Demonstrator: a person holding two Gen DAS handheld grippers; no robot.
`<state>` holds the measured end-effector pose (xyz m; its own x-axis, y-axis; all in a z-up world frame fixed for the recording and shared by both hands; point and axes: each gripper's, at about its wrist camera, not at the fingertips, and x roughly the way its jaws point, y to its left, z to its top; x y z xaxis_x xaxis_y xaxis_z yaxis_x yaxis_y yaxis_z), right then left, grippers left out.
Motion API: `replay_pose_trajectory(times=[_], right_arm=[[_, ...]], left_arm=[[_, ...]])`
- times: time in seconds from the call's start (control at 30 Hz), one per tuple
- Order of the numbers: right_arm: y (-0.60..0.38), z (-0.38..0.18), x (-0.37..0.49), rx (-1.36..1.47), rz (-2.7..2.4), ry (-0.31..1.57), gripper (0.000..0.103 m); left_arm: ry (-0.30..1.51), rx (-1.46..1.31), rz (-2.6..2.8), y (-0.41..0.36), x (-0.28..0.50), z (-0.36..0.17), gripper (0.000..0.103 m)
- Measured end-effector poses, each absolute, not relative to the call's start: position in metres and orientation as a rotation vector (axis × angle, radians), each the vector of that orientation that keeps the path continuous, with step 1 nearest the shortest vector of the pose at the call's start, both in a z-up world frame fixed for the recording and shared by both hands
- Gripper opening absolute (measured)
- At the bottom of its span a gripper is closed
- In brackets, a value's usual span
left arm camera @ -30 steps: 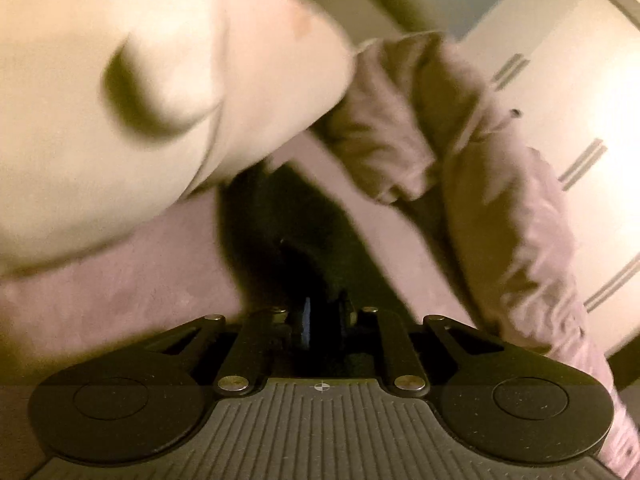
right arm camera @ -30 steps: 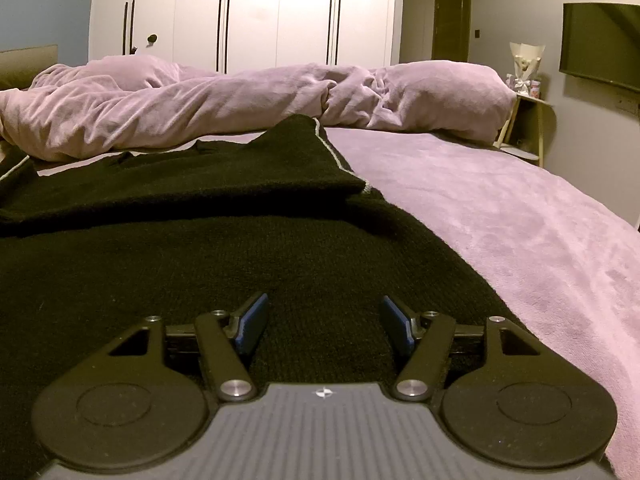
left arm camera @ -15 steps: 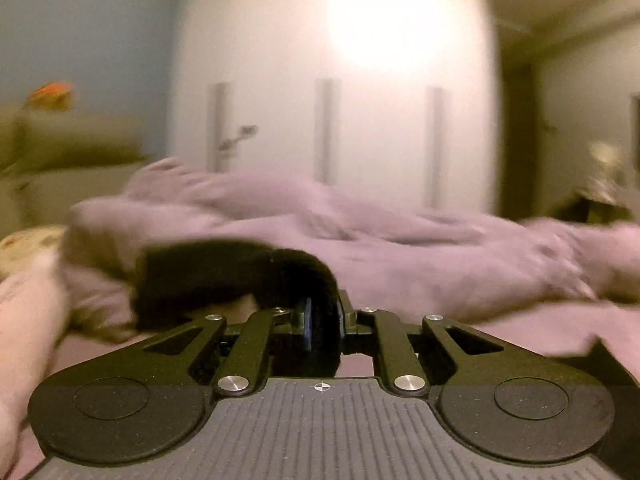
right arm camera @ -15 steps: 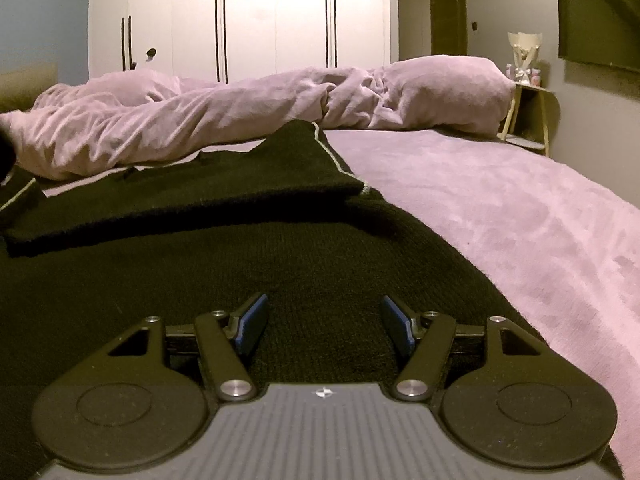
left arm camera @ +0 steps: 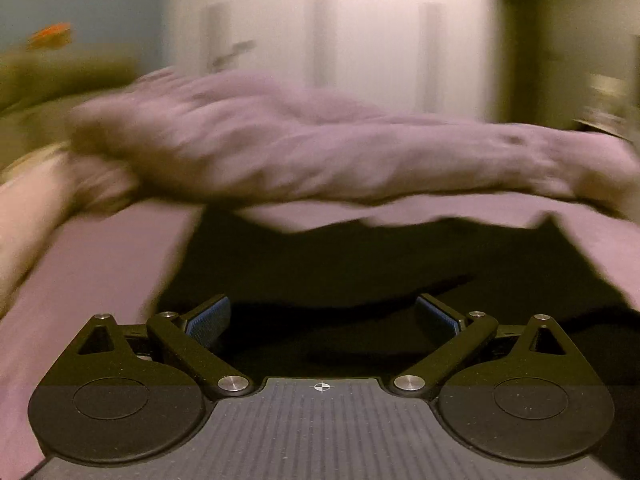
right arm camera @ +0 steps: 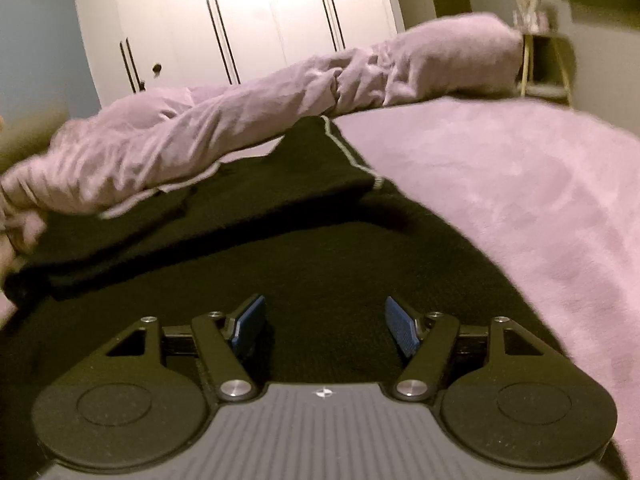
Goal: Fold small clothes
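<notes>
A black knitted garment [left arm camera: 380, 264] lies spread on the purple bed sheet [left arm camera: 100, 264]. My left gripper [left arm camera: 323, 312] hovers over its near part, jaws opening wide, with nothing between the blue pads [left arm camera: 208, 316]. In the right wrist view the black garment [right arm camera: 320, 248] has a folded-over part with white trim [right arm camera: 352, 156] at its far side. Low over the cloth, my right gripper [right arm camera: 326, 320] has its jaws opening a little, and its pads [right arm camera: 250, 320] hold nothing. The left wrist view is blurred by motion.
A bunched purple duvet [right arm camera: 240, 128] lies across the far side of the bed, its edge over the garment's far end. White wardrobe doors [right arm camera: 240, 20] stand behind. A small side table [right arm camera: 548, 64] is at the far right. Purple bed sheet [right arm camera: 500, 184] stretches to the right.
The left gripper swung across the bed carrying black cloth in shut jaws, then let it go and now stands wide open over the garment. The right view has tilted.
</notes>
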<state>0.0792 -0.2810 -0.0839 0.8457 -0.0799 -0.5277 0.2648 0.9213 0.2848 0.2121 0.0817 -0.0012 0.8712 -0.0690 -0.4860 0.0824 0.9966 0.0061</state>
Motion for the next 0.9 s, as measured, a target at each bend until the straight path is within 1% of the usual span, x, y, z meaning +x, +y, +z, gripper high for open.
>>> replay_pose_trajectory(times=[0.07, 0.13, 0.23, 0.27, 0.3, 0.37, 0.47, 0.57, 0.6, 0.63, 0.7, 0.77, 0.8, 0.83, 0.9], right_arm=[[-0.279, -0.077, 0.09, 0.405, -0.143, 0.532, 0.065], [-0.272, -0.069, 0.107, 0.44, -0.096, 0.531, 0.059], [-0.254, -0.052, 0.146, 0.485, -0.01, 0.514, 0.056], [-0.248, -0.048, 0.16, 0.506, 0.018, 0.509, 0.054], [-0.242, -0.045, 0.177, 0.541, 0.054, 0.503, 0.049], [-0.23, -0.043, 0.215, 0.607, 0.11, 0.519, 0.048], [-0.218, -0.053, 0.269, 0.7, 0.129, 0.6, 0.048], [-0.213, -0.077, 0.314, 0.819, 0.1, 0.718, 0.048], [-0.21, -0.083, 0.321, 0.84, 0.074, 0.735, 0.046], [-0.208, -0.089, 0.326, 0.861, 0.057, 0.732, 0.043], [-0.206, -0.099, 0.335, 0.92, 0.03, 0.708, 0.041], [-0.205, -0.105, 0.341, 0.975, 0.019, 0.686, 0.034], [-0.204, -0.106, 0.344, 1.004, 0.015, 0.678, 0.019], [-0.203, -0.108, 0.346, 1.023, 0.022, 0.684, 0.01], [-0.199, -0.103, 0.346, 0.997, 0.018, 0.698, 0.009]], left_arm=[[0.54, -0.012, 0.032, 0.108, 0.204, -0.011, 0.101], [0.598, -0.064, 0.141, 0.133, 0.195, -0.026, 0.101], [0.652, -0.114, 0.243, 0.158, 0.186, -0.045, 0.101], [0.672, -0.13, 0.253, 0.165, 0.187, -0.049, 0.101], [0.696, -0.159, 0.264, 0.172, 0.185, -0.056, 0.101], [0.716, -0.212, 0.282, 0.185, 0.183, -0.064, 0.101], [0.703, -0.255, 0.283, 0.195, 0.165, -0.073, 0.101], [0.698, -0.18, 0.278, 0.188, 0.156, -0.072, 0.101], [0.699, -0.171, 0.275, 0.187, 0.153, -0.073, 0.101], [0.693, -0.171, 0.272, 0.187, 0.151, -0.073, 0.101], [0.69, -0.179, 0.269, 0.186, 0.152, -0.075, 0.102], [0.692, -0.184, 0.266, 0.186, 0.152, -0.073, 0.102], [0.693, -0.191, 0.265, 0.187, 0.151, -0.073, 0.102], [0.691, -0.196, 0.264, 0.187, 0.151, -0.073, 0.102], [0.693, -0.204, 0.264, 0.188, 0.149, -0.072, 0.102]])
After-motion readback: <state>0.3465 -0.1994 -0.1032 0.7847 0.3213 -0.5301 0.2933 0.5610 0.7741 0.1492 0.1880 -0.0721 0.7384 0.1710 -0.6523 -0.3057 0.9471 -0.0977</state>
